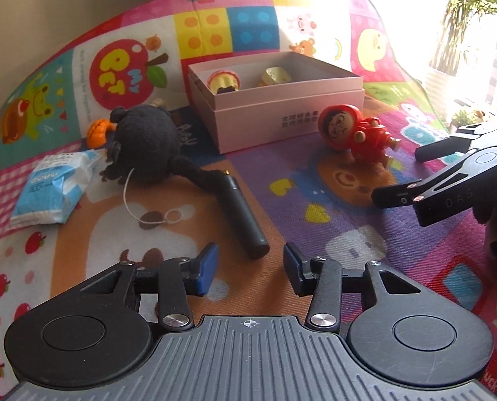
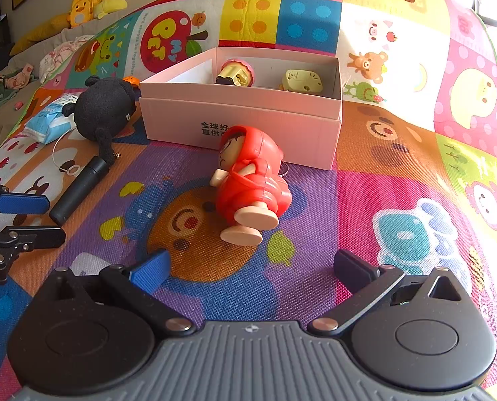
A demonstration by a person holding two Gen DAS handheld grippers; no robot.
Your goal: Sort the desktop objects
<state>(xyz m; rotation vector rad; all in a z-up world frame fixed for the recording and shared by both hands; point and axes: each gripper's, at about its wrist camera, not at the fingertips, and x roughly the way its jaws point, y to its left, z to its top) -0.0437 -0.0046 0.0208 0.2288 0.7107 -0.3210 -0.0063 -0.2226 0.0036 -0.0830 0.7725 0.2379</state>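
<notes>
1. My left gripper (image 1: 251, 264) sits low over the play mat (image 1: 315, 234), jaws at a narrow gap, nothing between the blue pads. The near end of the black cylinder (image 1: 243, 215) lies just ahead of the tips, not yet inside them.
2. My right gripper (image 2: 251, 269) is spread wide and empty, pointing at the red hooded doll (image 2: 253, 180), which lies on its side on the mat just in front of the pink box (image 2: 241, 117).
3. The box is open and already holds a round pink-rimmed toy (image 2: 236, 73) and a cream-yellow toy (image 2: 301, 82). It looks like the sorting target.
4. Cylinder: looks rigid, smooth and matte, probably light. It lies slanted, far end touching the black plush toy (image 1: 141, 147). A round body may roll or squirt out of flat pads, so I judge the best hold is across its width near the middle, pads square to its axis.
5. Doll: hard, glossy shell with wooden-looking feet and hands. Likely slippery and top-heavy at the head. I would grip the torso across its sides, not the rounded hood.
6. Plush: soft, compressible, forgiving. Its cord with a ring (image 1: 173, 215) could snag.
7. Tissue pack (image 1: 52, 188): light, crinkly, and will deform under squeeze.
</notes>
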